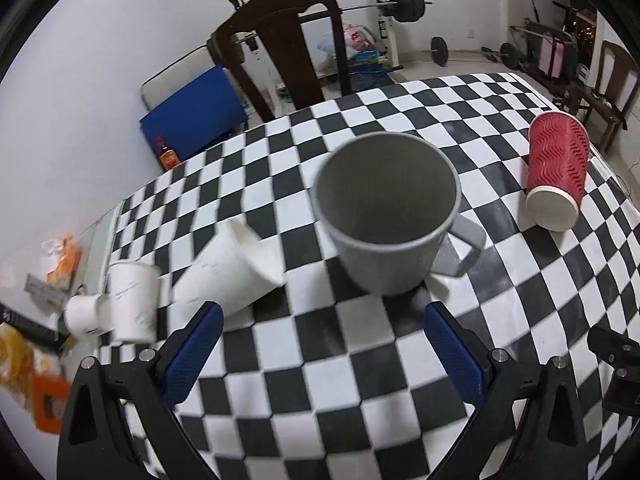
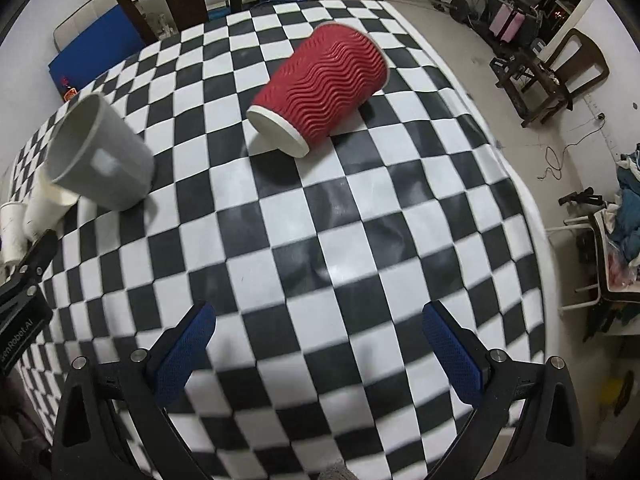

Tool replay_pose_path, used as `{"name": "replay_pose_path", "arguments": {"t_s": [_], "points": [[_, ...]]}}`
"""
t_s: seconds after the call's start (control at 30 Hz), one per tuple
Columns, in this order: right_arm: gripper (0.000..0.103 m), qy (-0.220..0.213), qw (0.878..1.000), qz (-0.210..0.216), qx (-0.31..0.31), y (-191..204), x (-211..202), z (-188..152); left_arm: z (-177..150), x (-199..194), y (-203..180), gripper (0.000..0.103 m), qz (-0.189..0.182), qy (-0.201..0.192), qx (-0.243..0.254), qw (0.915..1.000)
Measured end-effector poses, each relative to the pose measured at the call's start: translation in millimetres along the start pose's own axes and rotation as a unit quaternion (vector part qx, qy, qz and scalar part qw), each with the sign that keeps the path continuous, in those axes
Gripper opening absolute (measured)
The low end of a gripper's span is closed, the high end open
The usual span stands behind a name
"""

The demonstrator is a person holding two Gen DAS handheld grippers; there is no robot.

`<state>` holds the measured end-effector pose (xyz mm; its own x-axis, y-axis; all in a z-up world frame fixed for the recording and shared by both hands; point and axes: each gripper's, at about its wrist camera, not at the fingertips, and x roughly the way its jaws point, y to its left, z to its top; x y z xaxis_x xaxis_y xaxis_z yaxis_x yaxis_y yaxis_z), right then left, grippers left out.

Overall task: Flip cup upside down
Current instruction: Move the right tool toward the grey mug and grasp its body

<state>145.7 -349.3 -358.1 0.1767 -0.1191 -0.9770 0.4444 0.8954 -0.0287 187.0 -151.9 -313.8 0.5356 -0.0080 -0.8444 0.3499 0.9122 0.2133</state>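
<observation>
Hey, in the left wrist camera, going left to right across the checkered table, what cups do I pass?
Small white paper cup → taller white paper cup → tipped white cup → grey mug → red ripple cup, standing mouth down.

The left gripper [image 1: 323,344] has its jaws spread wide, blue-padded fingers [image 1: 192,354] apart and holding nothing. The right gripper [image 2: 319,346] is likewise spread wide, its blue pads [image 2: 454,354] gripping nothing.
</observation>
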Motion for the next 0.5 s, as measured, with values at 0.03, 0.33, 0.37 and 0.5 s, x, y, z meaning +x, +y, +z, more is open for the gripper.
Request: {"name": "replay_pose_path", "arguments": {"t_s": [0.03, 0.33, 0.37, 0.5], "points": [[0.103, 0.001, 1.0, -0.001, 0.0, 0.9, 6.9, 4.3, 1.5, 6.4, -1.6, 0.102, 0.001, -0.005, 0.0, 1.0], [0.103, 0.003, 1.0, -0.01, -0.016, 12.6, 39.3, 30.8, 14.6, 37.7, -15.9, 0.102, -0.021, -0.064, 0.035, 0.9971], [0.103, 0.003, 1.0, -0.012, -0.017, 13.5, 41.5, 32.2, 16.5, 40.5, -18.1, 0.101, -0.025, -0.07, 0.041, 0.9964], [0.103, 0.006, 1.0, -0.015, -0.018, 19.4, 50.7, 38.2, 24.1, 50.4, -21.7, 0.083, -0.049, -0.092, 0.053, 0.9932]]}}
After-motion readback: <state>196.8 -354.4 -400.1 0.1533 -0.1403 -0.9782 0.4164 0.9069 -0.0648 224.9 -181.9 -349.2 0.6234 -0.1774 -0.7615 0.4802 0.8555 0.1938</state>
